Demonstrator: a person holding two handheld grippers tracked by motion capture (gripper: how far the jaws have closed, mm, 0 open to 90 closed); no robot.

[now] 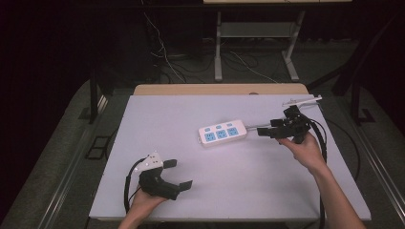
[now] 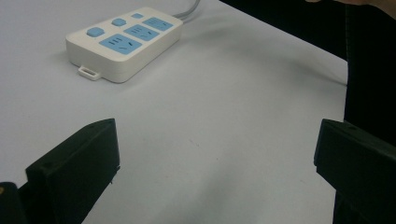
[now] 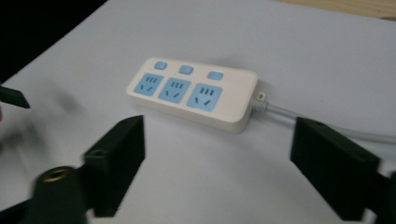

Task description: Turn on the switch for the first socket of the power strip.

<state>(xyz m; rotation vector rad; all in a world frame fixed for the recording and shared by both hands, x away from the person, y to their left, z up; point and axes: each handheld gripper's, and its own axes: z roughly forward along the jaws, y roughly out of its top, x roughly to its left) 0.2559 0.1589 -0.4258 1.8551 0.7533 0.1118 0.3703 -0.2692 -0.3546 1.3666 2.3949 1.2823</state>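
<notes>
Power strip (image 1: 223, 133) lies mid-table, cord (image 1: 259, 126) trailing toward our right gripper (image 1: 270, 130) — jaws spread, empty, just beside its corded end. Our left gripper (image 1: 177, 172) (also agape) waits well apart. We judge this the approach — next, closing in squarely.

Power strip (image 1: 222, 133) mid-table, sole obstacle

Dark room, grey floor (image 1: 57, 143), white-legged desk (image 1: 258, 43) and loose cables (image 1: 165, 52) behind
</notes>
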